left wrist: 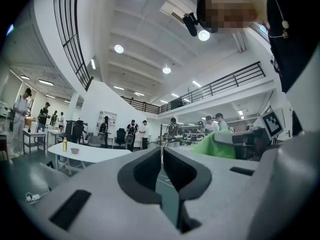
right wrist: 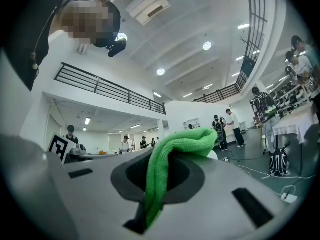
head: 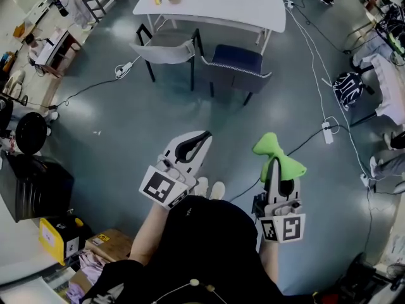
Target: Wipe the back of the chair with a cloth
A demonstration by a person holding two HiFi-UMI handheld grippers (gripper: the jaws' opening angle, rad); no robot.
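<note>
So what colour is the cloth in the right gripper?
The cloth is bright green, clearest in the right gripper view.

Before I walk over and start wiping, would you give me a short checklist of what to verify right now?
1. Cloth secured: the green cloth is pinched in the right claw - ok.
2. Left claw free: jaws close together, nothing between them - ok.
3. Chair back within reach: the grey chair and the blue-seated chair stand well ahead at the white table - not ok.
4. Backs accessible: both chairs' backs face this way, uncovered - ok.
5. Walking path: a black cable crosses the floor near the feet on the right - not ok.
6. Which chair is meant - cannot tell.
</note>
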